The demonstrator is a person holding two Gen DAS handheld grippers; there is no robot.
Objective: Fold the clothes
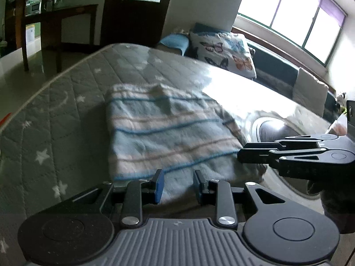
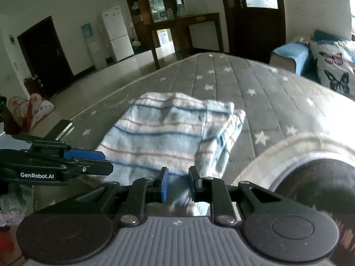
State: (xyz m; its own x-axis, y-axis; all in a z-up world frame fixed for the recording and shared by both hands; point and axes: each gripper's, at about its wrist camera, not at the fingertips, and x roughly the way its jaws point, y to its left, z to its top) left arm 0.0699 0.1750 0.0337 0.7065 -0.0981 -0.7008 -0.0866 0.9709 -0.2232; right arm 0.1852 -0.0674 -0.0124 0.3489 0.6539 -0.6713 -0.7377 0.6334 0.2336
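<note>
A folded fleece garment [image 1: 168,133] with pale blue, white and tan stripes lies on a grey star-print mattress [image 1: 66,122]. My left gripper [image 1: 178,184] hovers at the garment's near edge. Its jaws stand apart and the pads do not press the cloth. My right gripper [image 2: 178,184] is at the garment's [image 2: 159,133] near right corner, shut on the fleece that runs between its fingers. In the left wrist view, the right gripper [image 1: 240,154] reaches in from the right at the cloth's edge. The left gripper [image 2: 106,160] shows at the left of the right wrist view, beside the garment.
A dark round thing with a pale rim [image 1: 273,133] sits on the mattress [image 2: 255,84], right of the garment. A butterfly pillow [image 1: 228,53] and a blue cushion [image 1: 175,42] lie at the far end. The mattress edge drops to floor on the left, with a dark wooden table [image 1: 66,17] beyond.
</note>
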